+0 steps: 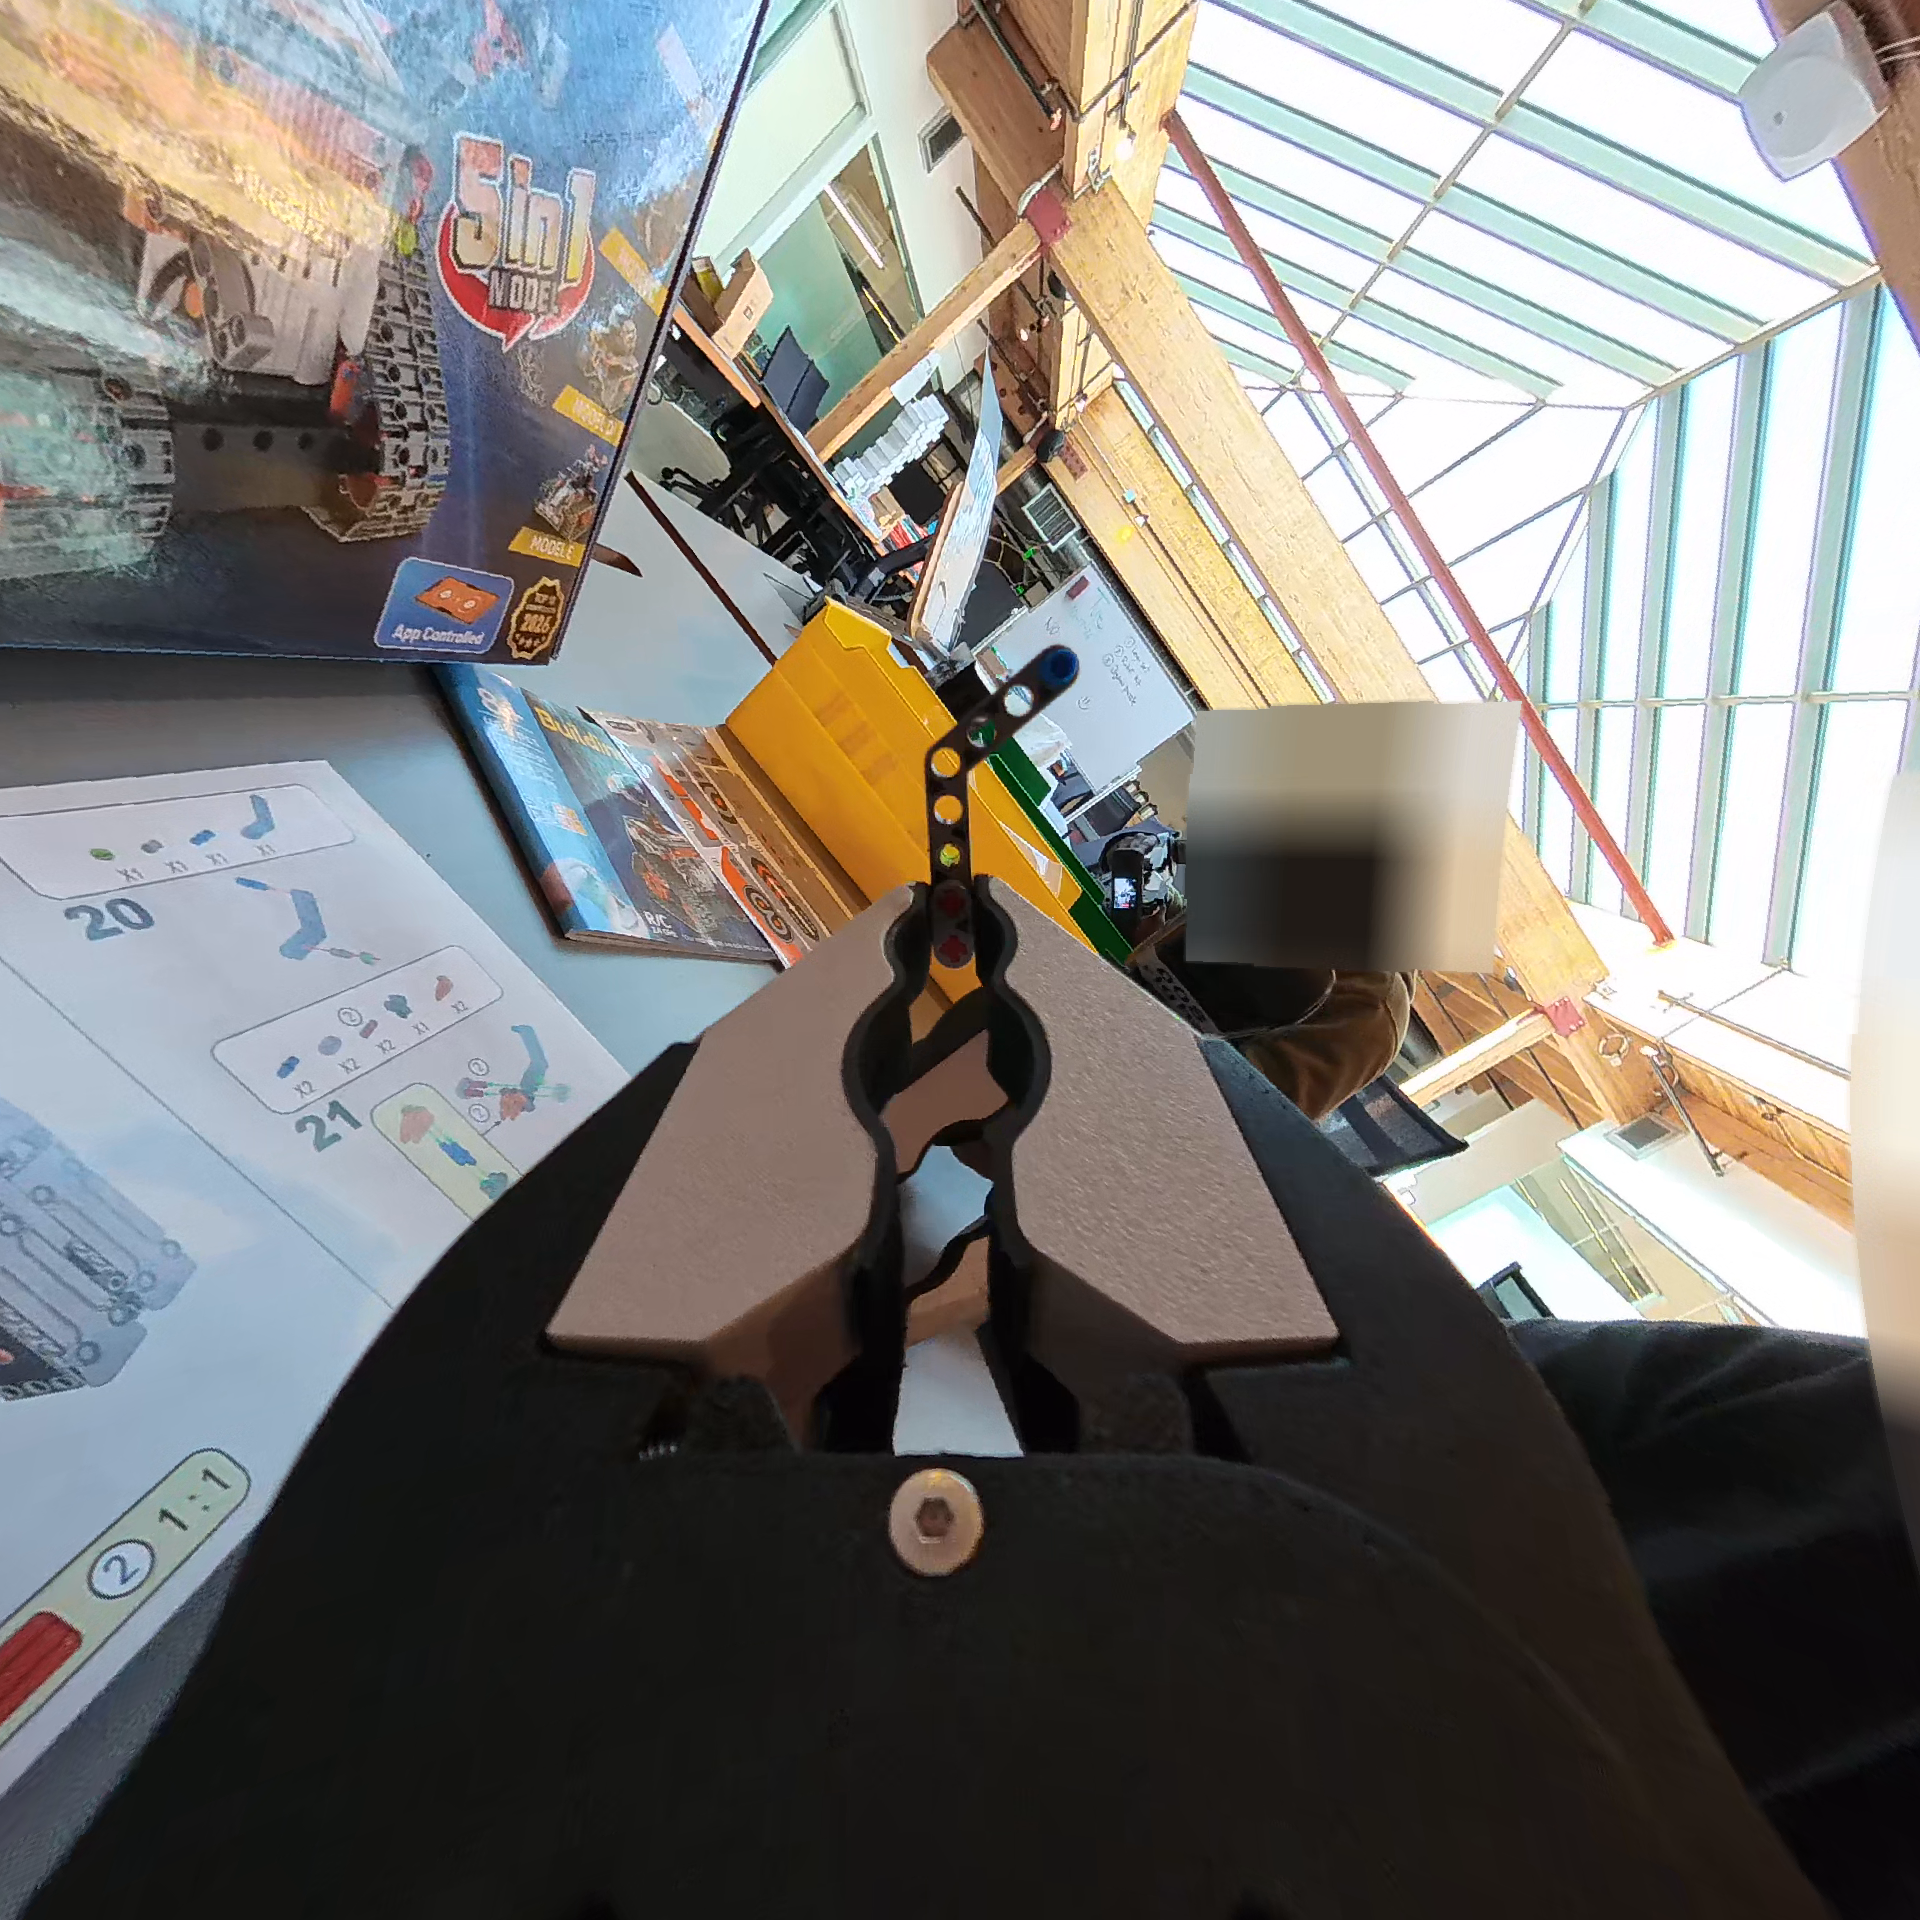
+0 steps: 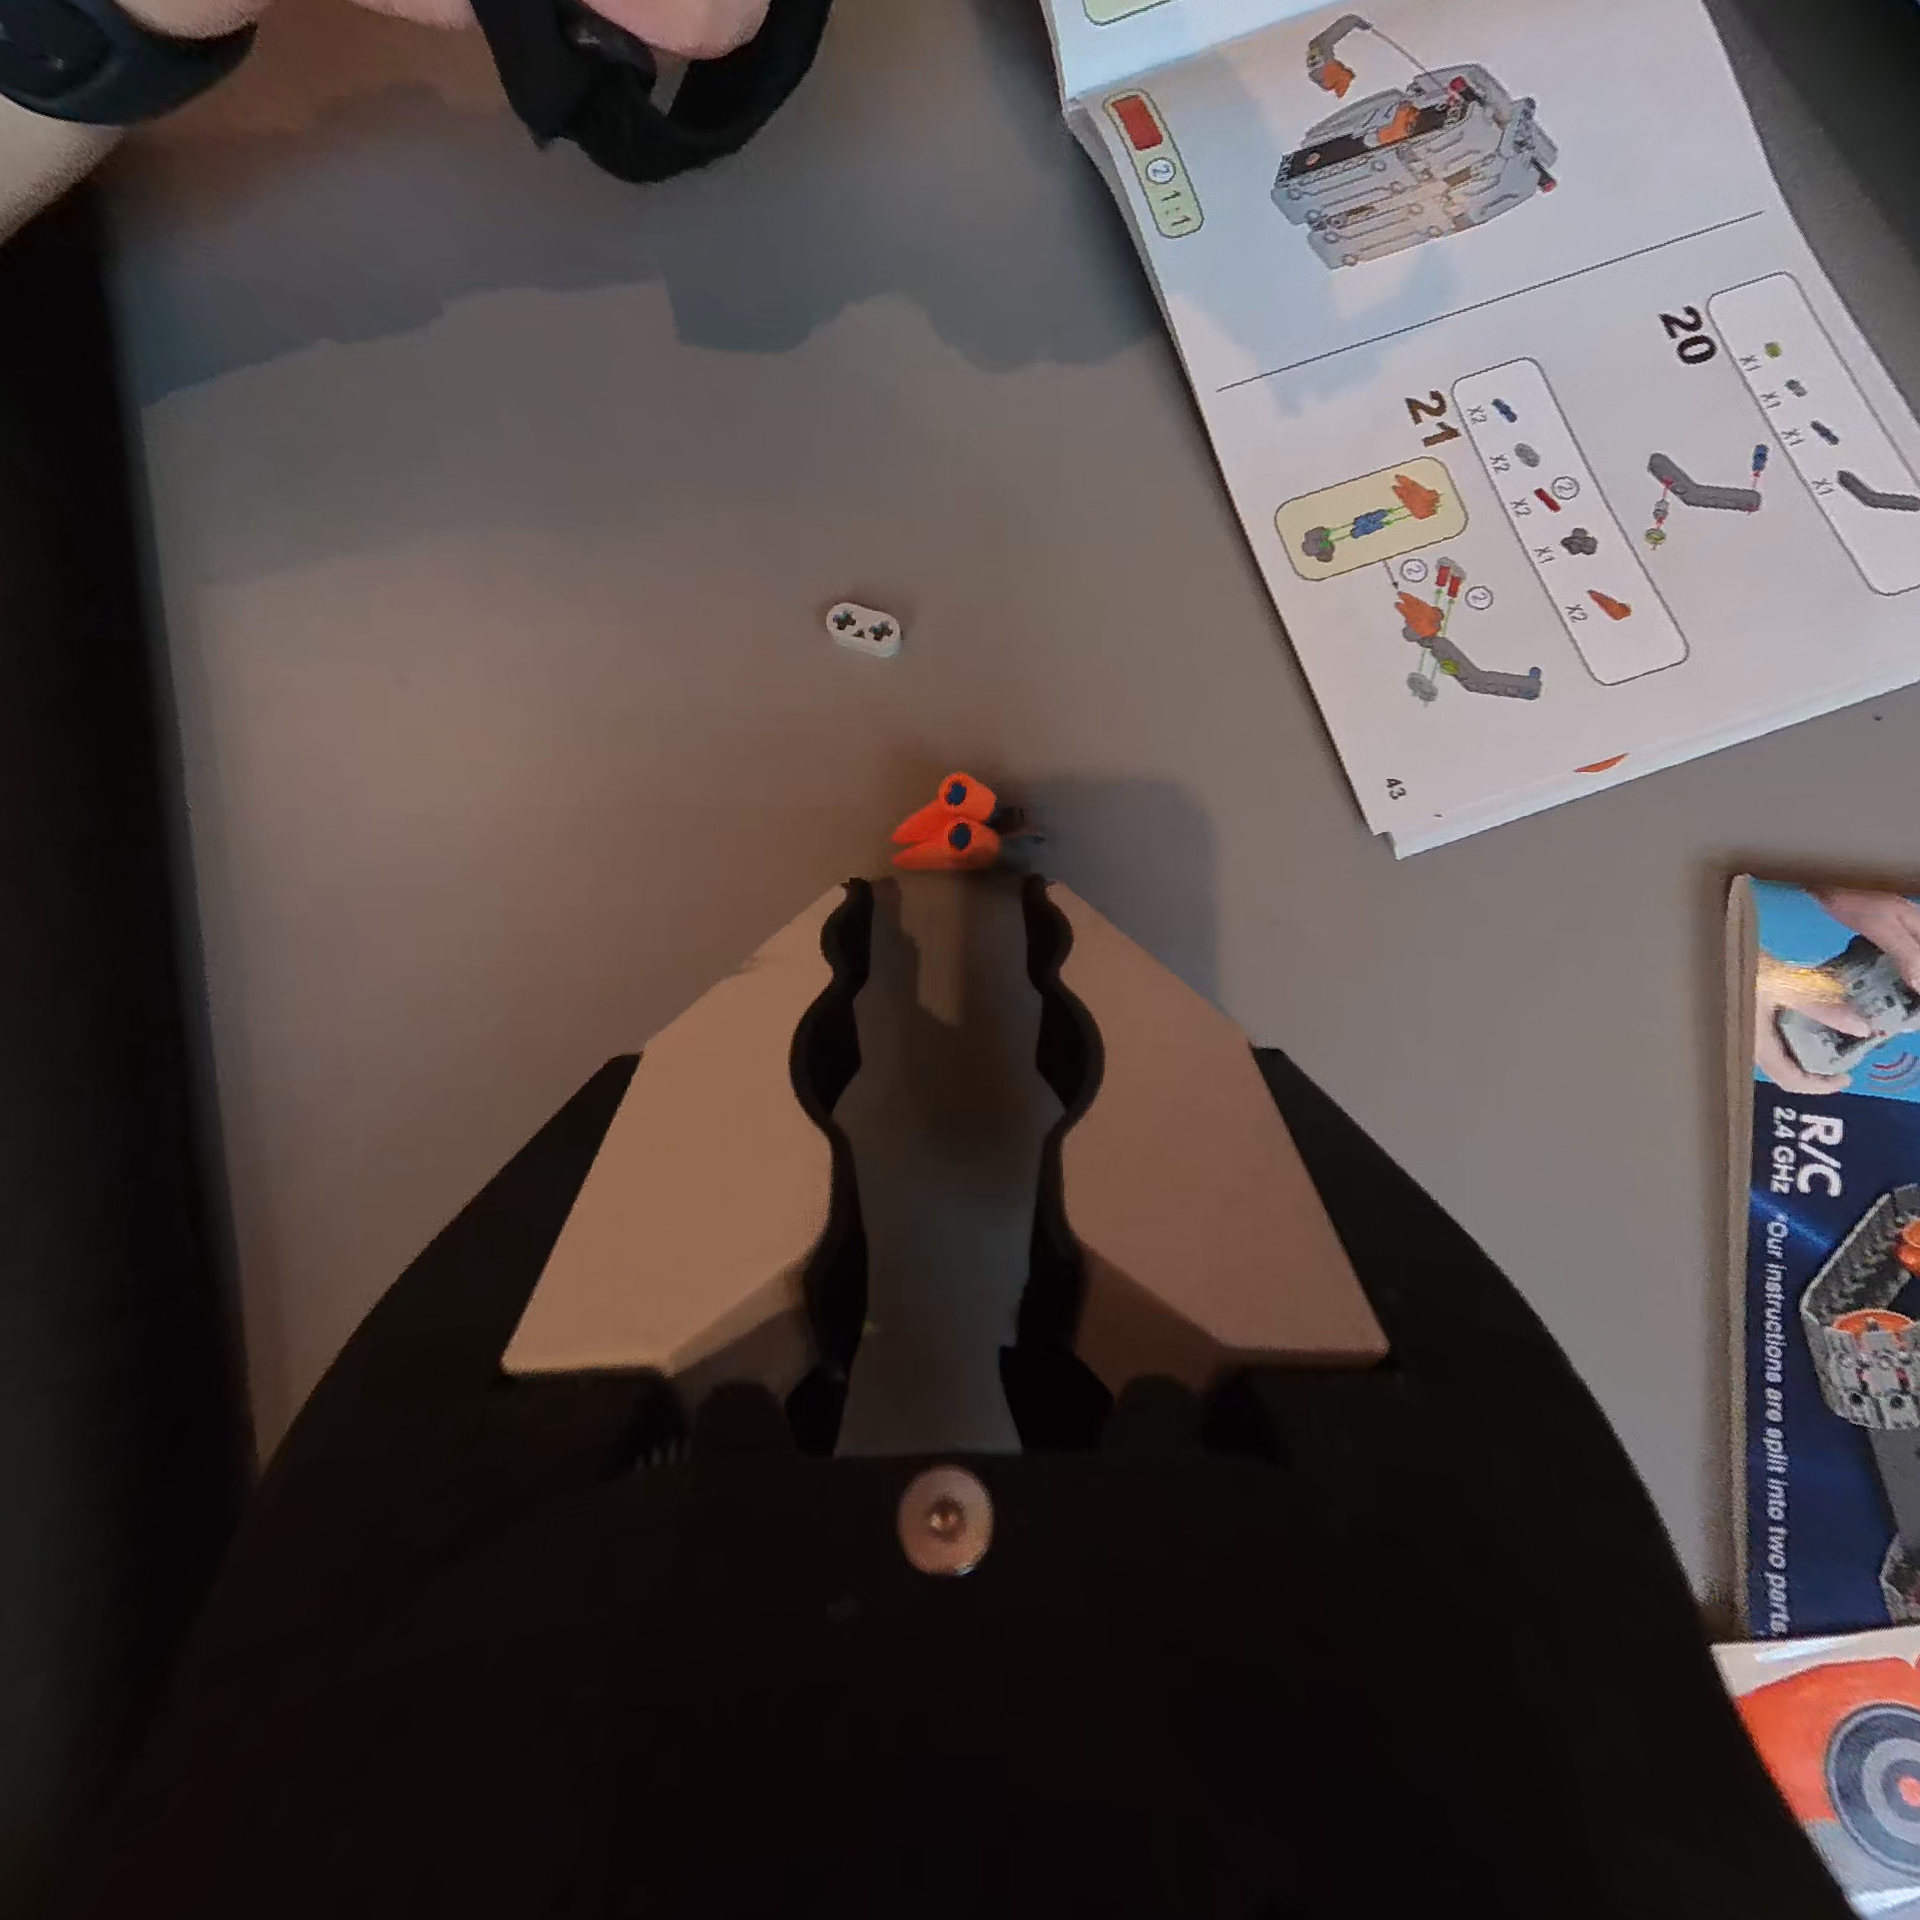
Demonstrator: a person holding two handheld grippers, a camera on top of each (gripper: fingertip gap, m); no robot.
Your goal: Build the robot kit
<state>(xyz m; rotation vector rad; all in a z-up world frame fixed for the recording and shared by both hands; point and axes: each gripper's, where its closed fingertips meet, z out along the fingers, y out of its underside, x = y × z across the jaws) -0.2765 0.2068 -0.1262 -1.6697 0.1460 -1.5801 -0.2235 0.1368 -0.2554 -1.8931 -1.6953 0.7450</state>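
In your left wrist view, a toy building-set box [image 1: 291, 312] stands on the grey surface [image 1: 208, 717] at upper left, an open instruction booklet [image 1: 208, 1039] lies flat below it, and a second closed booklet [image 1: 644, 821] lies beside a yellow bin [image 1: 831, 727]. Nothing blocks the fingers. Your left tool [image 1: 951, 904] is clenched on the lower end of a black angled beam [image 1: 961, 790], a thin plastic strip with a row of round holes; it rises past the fingertips, bends to the right, and carries a blue pin [image 1: 1058, 663] at its far end.

In your right wrist view, the open instruction booklet [image 2: 1507, 416] lies at upper right and a closed booklet [image 2: 1829, 1247] at right, both well apart from the fingers. Your right tool [image 2: 945, 883] is released, its wavy black pads parted over the bare grey surface [image 2: 520, 727]. A small orange piece [image 2: 948, 823], two pointed plastic cones with dark blue centres, lies just beyond the fingertips, in line with the gap. A small white two-hole link [image 2: 863, 630] lies farther ahead.
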